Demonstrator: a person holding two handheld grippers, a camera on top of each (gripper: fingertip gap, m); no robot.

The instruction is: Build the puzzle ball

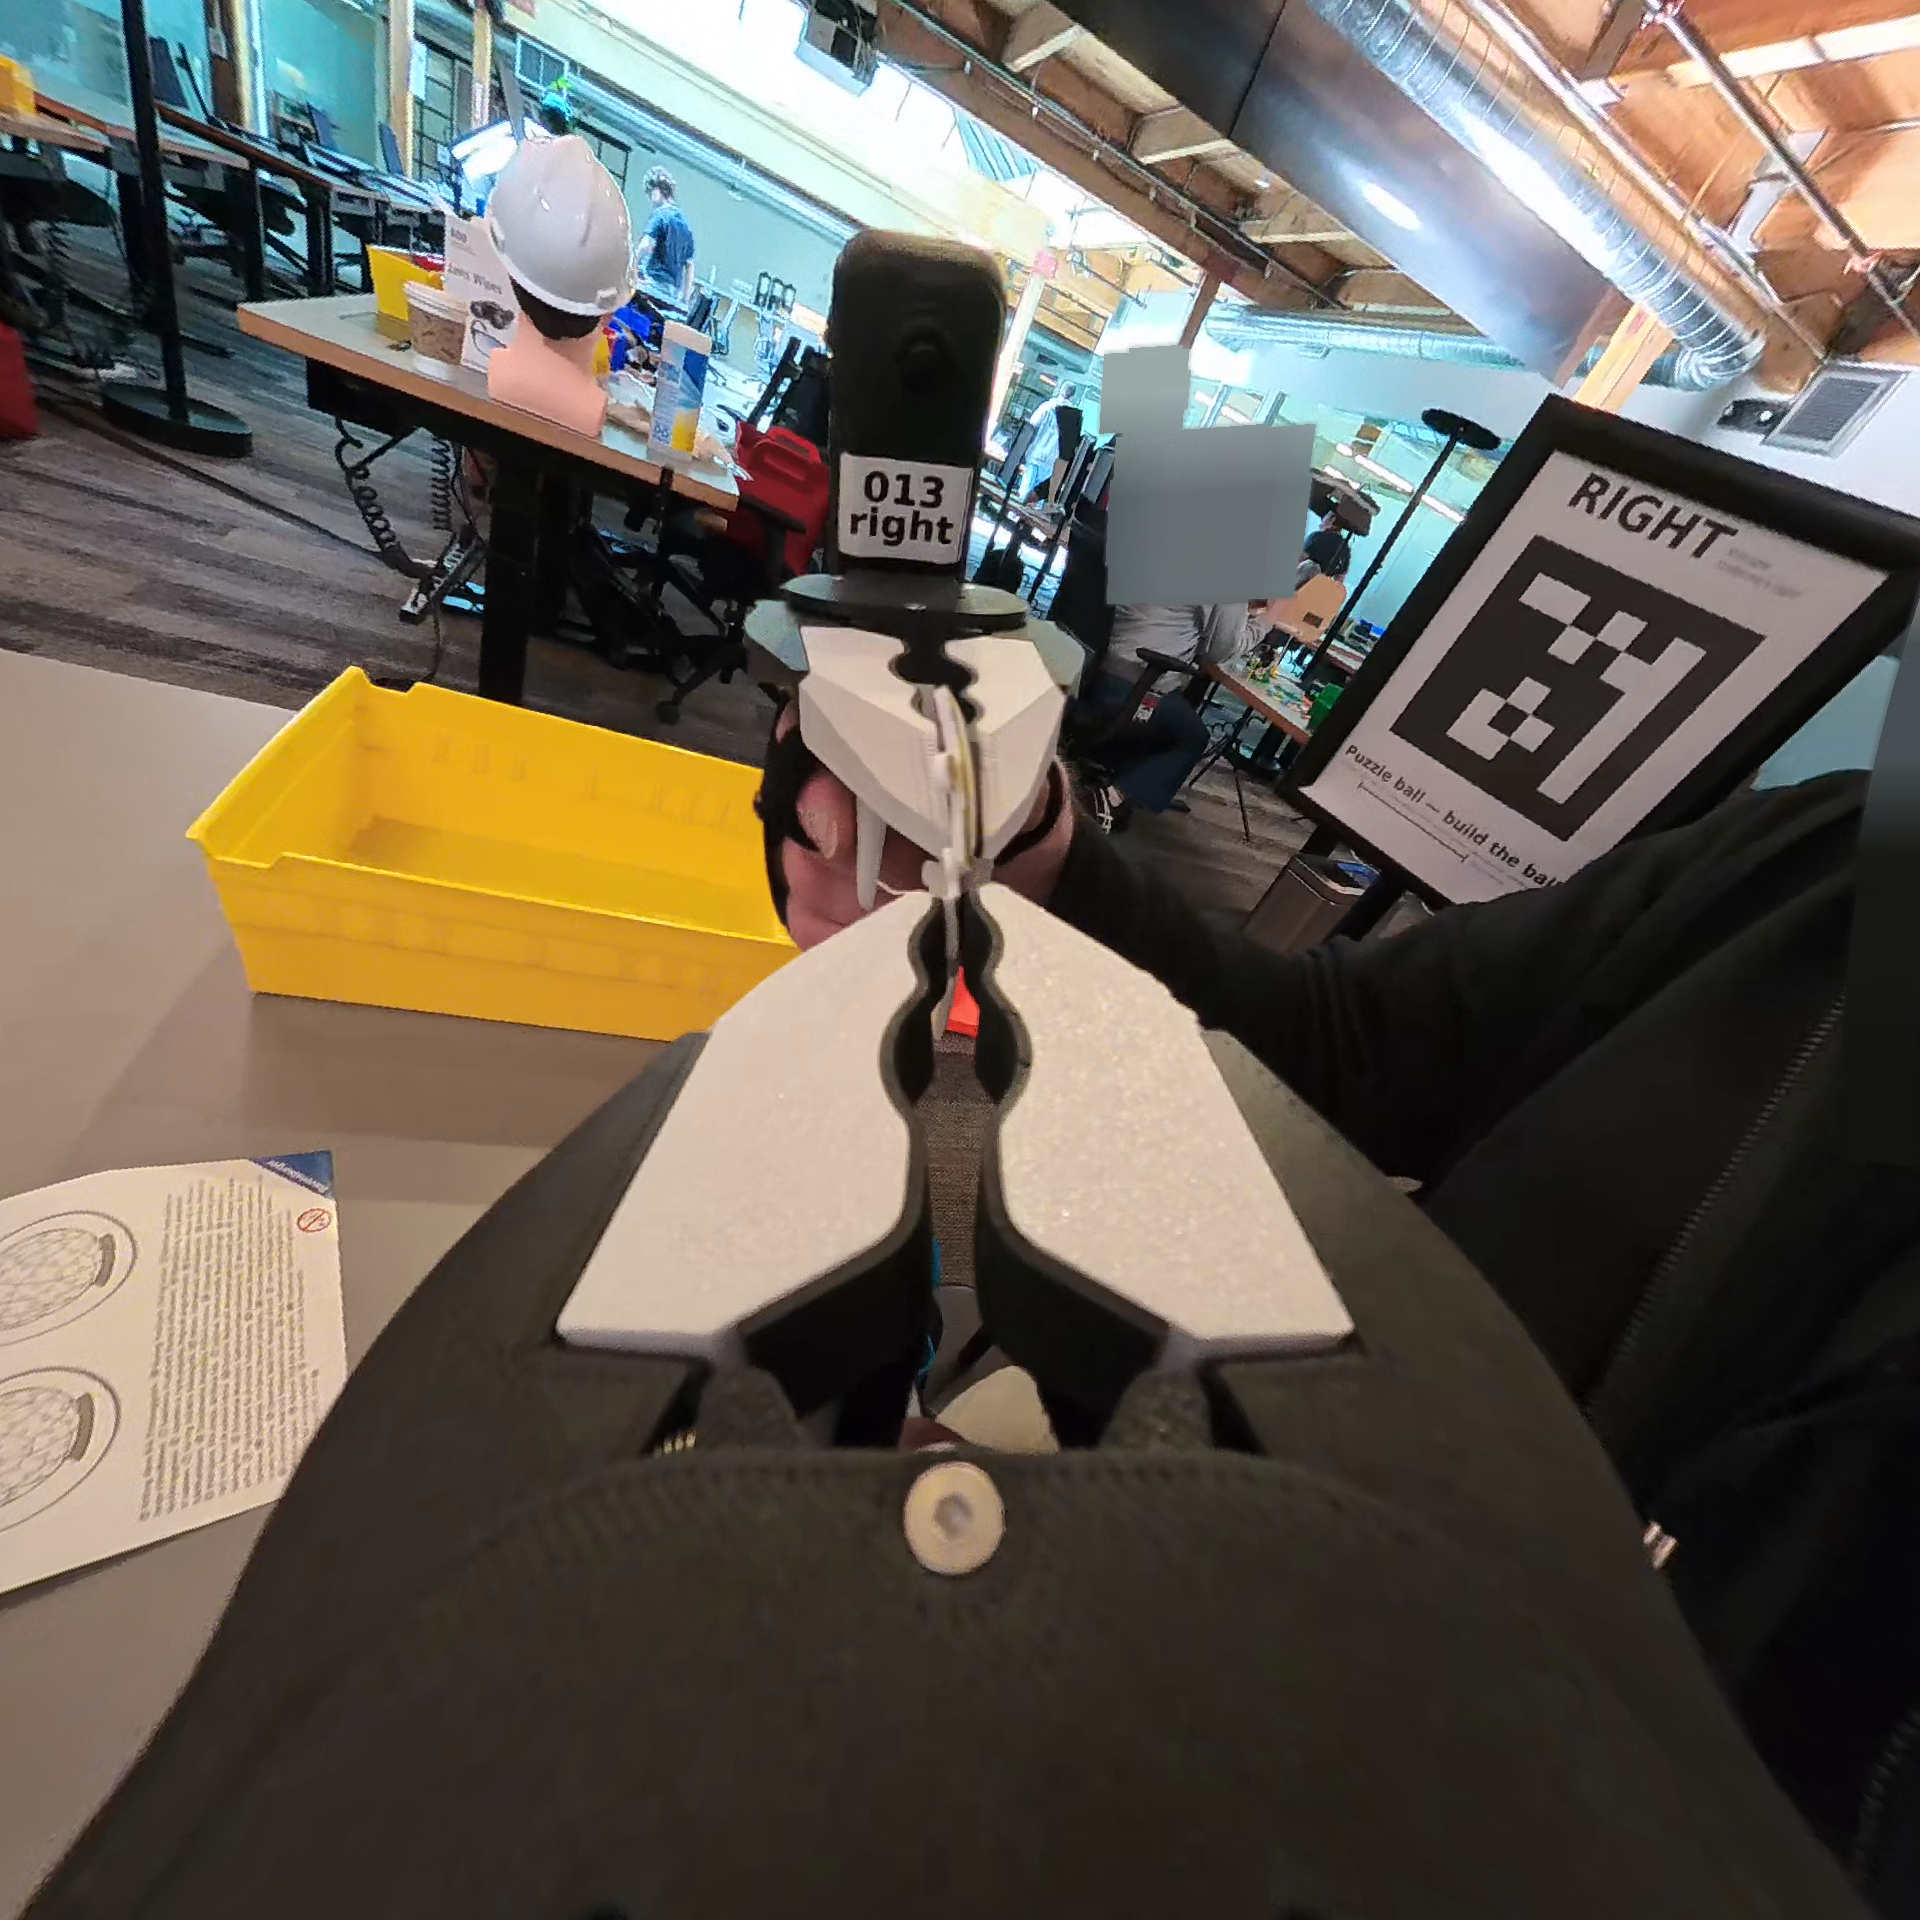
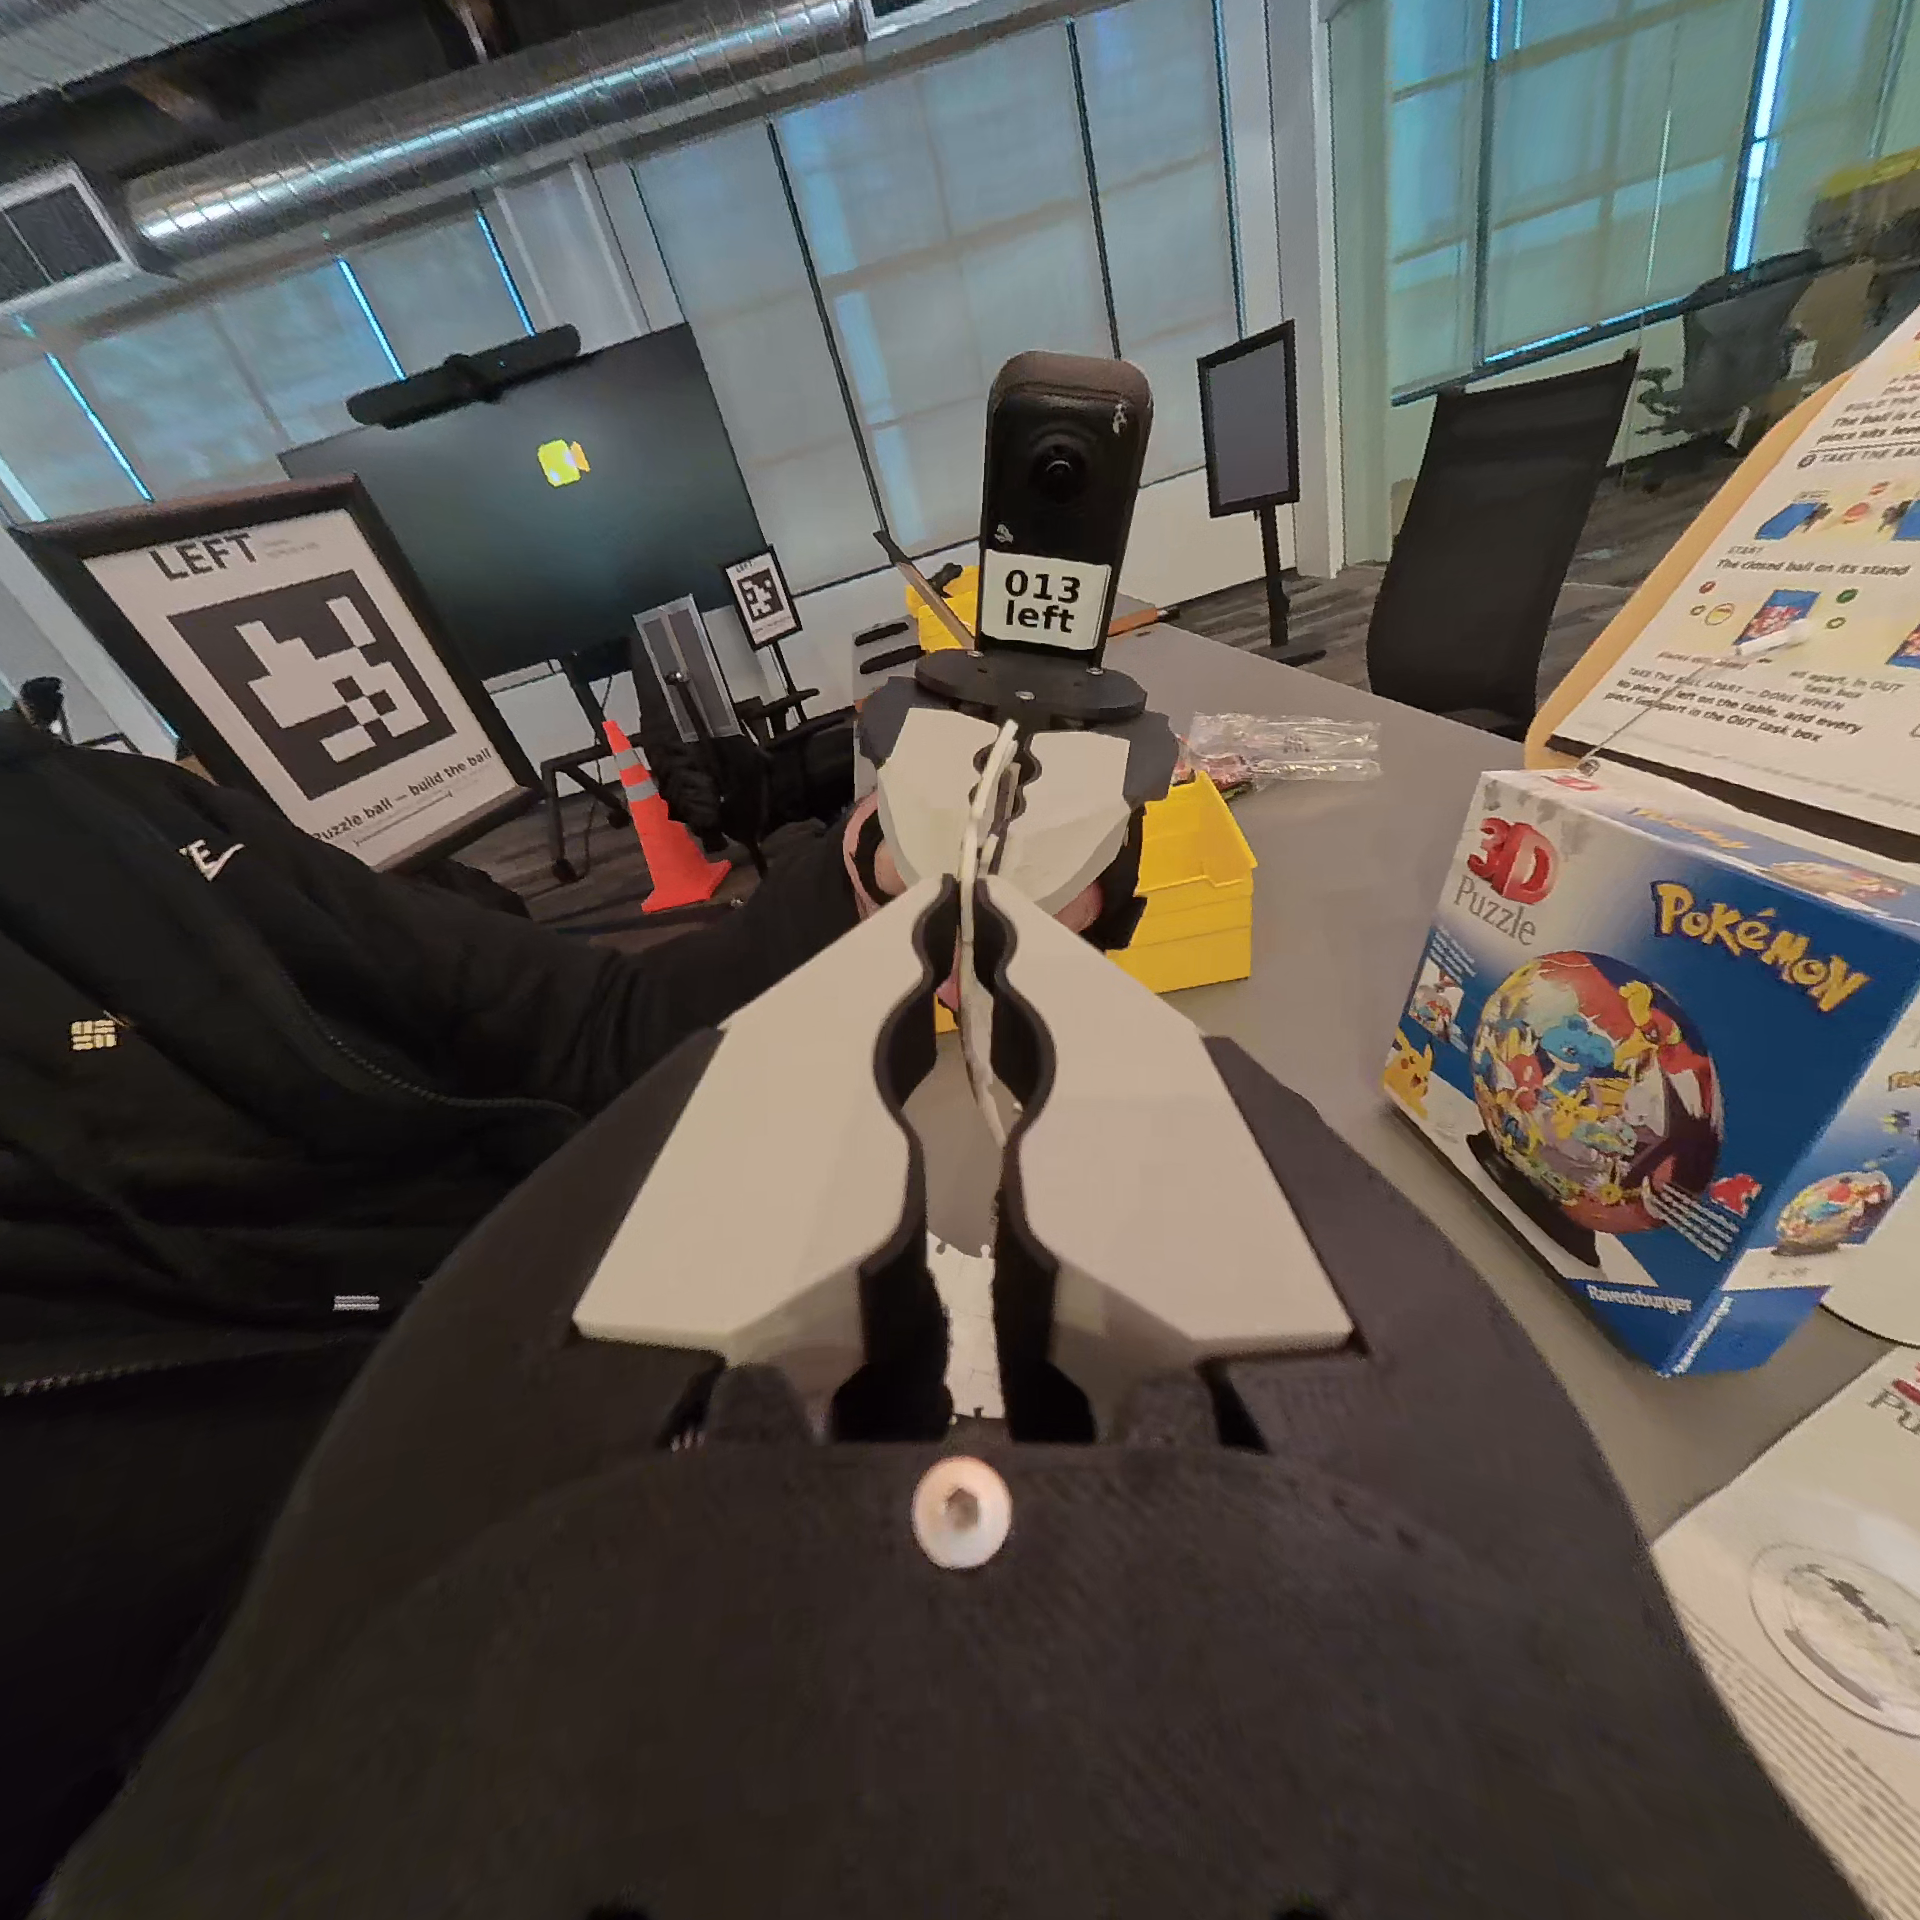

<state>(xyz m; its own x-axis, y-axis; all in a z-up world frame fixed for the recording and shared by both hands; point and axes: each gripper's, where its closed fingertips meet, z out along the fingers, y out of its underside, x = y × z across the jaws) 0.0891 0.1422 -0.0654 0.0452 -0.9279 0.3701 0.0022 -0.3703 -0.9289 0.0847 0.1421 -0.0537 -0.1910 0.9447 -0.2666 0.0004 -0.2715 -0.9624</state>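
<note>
Two thin curved puzzle pieces (image 2: 982, 935) are held edge to edge in mid-air, above the tabletop (image 2: 1340, 935). The left hand-held gripper (image 1: 954, 914) and right hand-held gripper (image 2: 961, 914) face each other, each clamped on one piece. Judged progress: early; no ball section visible. The yellow bin (image 1: 499, 831) stands near, the puzzle box (image 2: 1662, 1039) well apart.

You are in an open-plan workshop-style office. Exposed wooden beams (image 1: 1766, 135) and a silver air duct (image 1: 1538, 135) run overhead. Work tables (image 1: 343, 322) with clutter and office chairs (image 2: 1496, 540) fill the floor. A large black screen (image 2: 520, 499) stands by tall windows (image 2: 1039, 260), with an orange traffic cone (image 2: 665, 831) nearby.
</note>
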